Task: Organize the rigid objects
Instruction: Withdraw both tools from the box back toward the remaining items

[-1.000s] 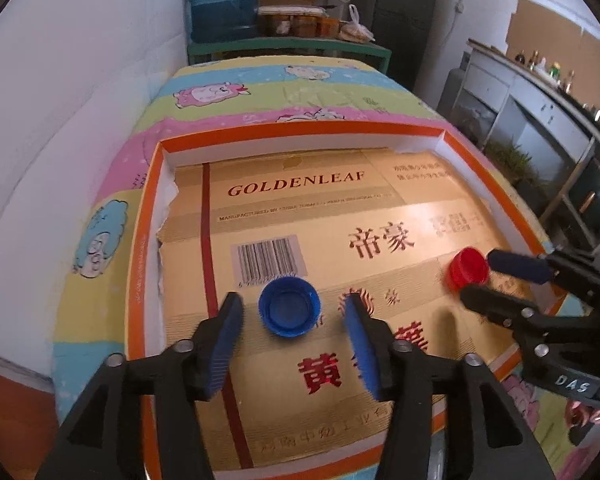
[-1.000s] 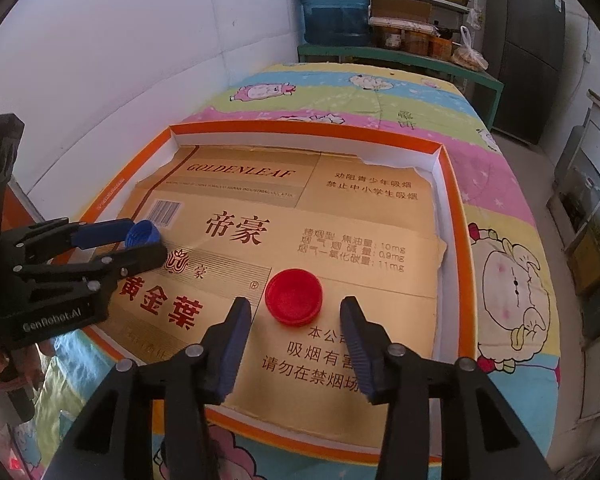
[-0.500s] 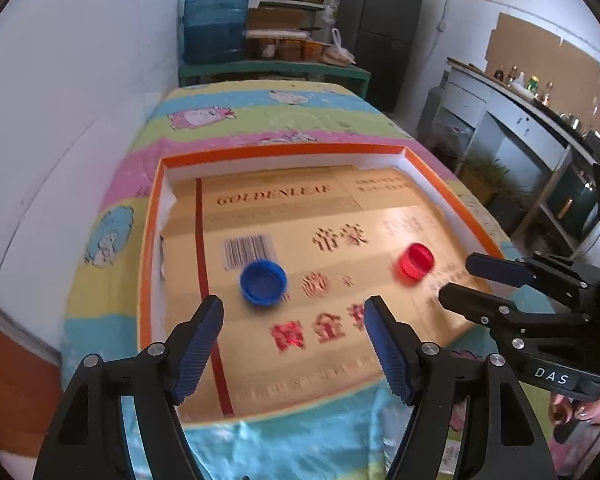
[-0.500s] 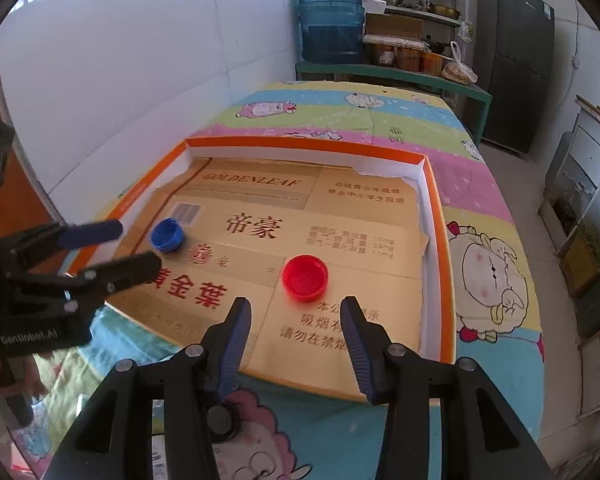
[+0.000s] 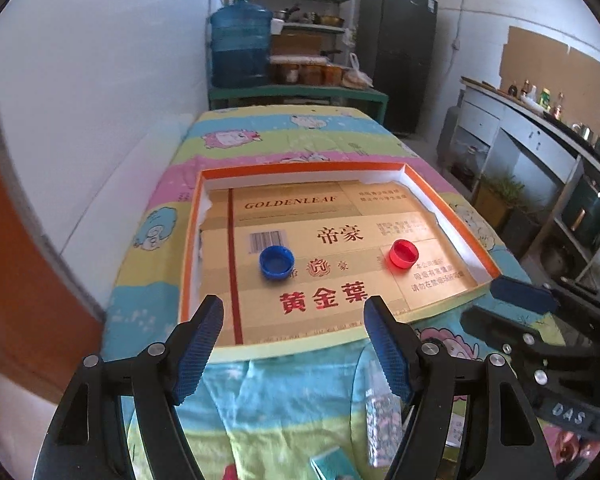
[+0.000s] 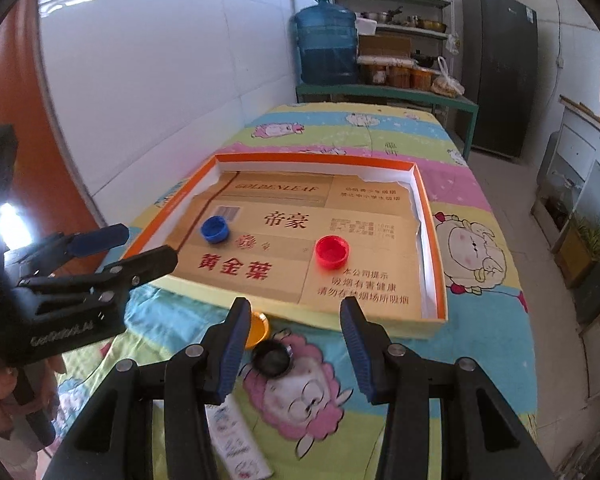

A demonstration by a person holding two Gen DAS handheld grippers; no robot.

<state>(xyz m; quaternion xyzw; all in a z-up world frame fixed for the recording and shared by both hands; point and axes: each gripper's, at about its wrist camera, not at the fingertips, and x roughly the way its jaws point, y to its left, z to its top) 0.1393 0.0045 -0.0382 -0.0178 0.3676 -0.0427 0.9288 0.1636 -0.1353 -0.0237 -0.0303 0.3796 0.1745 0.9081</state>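
Left wrist view shows the left hand-held gripper (image 5: 294,338) spread wide with nothing between its blue pads, hanging over the near edge of the orange-rimmed tray (image 5: 190,236) that lies on the cartoon-print cloth (image 5: 284,136). Inside the tray, on a flattened cardboard liner (image 5: 324,240), a blue cap (image 5: 276,263) and a red cap (image 5: 403,253) sit well apart, both open side up. The right hand-held gripper (image 6: 296,334) is parted about halfway and empty — the right wrist view shows the cloth between its pads. Near it, outside the tray, lie a black cap (image 6: 272,358) and an orange cap (image 6: 258,330), the latter half hidden behind a finger. A printed tube-like item (image 6: 236,440) low in that view is blurred and cut off — its kind cannot be told.
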